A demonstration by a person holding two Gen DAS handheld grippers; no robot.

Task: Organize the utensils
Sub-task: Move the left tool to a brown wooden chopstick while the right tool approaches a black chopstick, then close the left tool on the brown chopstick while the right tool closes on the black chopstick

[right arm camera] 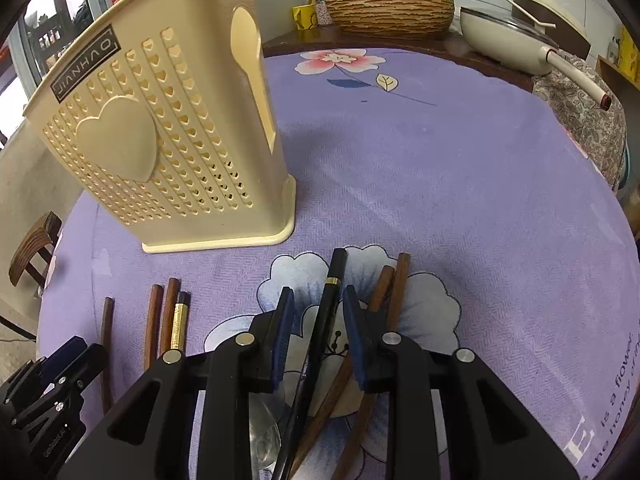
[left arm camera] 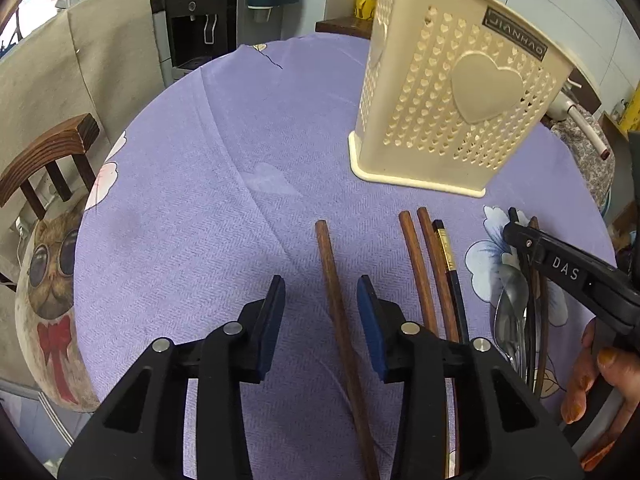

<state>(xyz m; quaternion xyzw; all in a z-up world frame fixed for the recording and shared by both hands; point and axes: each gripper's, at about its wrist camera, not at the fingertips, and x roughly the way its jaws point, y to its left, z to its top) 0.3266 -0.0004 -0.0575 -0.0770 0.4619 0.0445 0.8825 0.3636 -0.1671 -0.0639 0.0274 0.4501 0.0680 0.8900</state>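
A cream perforated utensil holder (left arm camera: 448,108) with a heart stands upright on the purple tablecloth (left arm camera: 208,184); it also shows in the right wrist view (right arm camera: 160,140). My left gripper (left arm camera: 322,292) is open, its jaws astride a brown chopstick (left arm camera: 340,312). Two brown chopsticks (left arm camera: 424,272) and a black, gold-banded one (left arm camera: 450,268) lie just right of it. My right gripper (right arm camera: 318,308) is open over a black chopstick (right arm camera: 326,324), beside two brown chopsticks (right arm camera: 390,300) and a metal spoon (right arm camera: 264,436). The right gripper also shows in the left wrist view (left arm camera: 516,224).
A wooden chair (left arm camera: 48,164) and a cat-print cushion (left arm camera: 52,280) stand at the table's left edge. A basket-style basin (right arm camera: 390,10), a cream pan (right arm camera: 516,36) and a floral cloth (right arm camera: 584,120) are behind the table. The left gripper (right arm camera: 60,364) shows at lower left.
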